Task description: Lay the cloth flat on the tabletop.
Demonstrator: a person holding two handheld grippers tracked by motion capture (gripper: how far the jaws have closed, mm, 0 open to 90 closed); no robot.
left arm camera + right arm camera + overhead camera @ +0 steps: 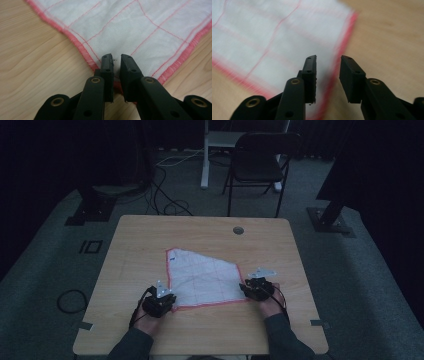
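A: Where is the cloth just now?

B: Flat on the bench, one layer, white with a pink hem and thin pink grid lines. Its near edge runs between the two tools, one near corner at each. The far end tapers away from both tools towards the middle of the bench.

A: And the left tool?

B: In the left gripper view its tips sit right over the near corner of the cloth, the hem passing underneath them. The jaws stand nearly together with a narrow slit between. I cannot see fabric pinched in that slit, so I take it as resting over the corner, not clamped.

A: The right tool?

B: Its jaws stand clearly apart. The right gripper view is blurred, but the pink hem of the other near corner runs up between the tips, and nothing is pressed by the pads.

A: So how far along is the work?

B: Early, I would judge. The cloth is spread out and shows no fold. What looks done is the lining up: each tool is at its own near corner. What is left is closing on both corners, lifting them and carrying them across, if a fold is the aim.

A: Anything else around?

B: Beyond the far edge of the bench, well away from both tools, a dark chair stands on the grey floor with cables lying loose to its left.
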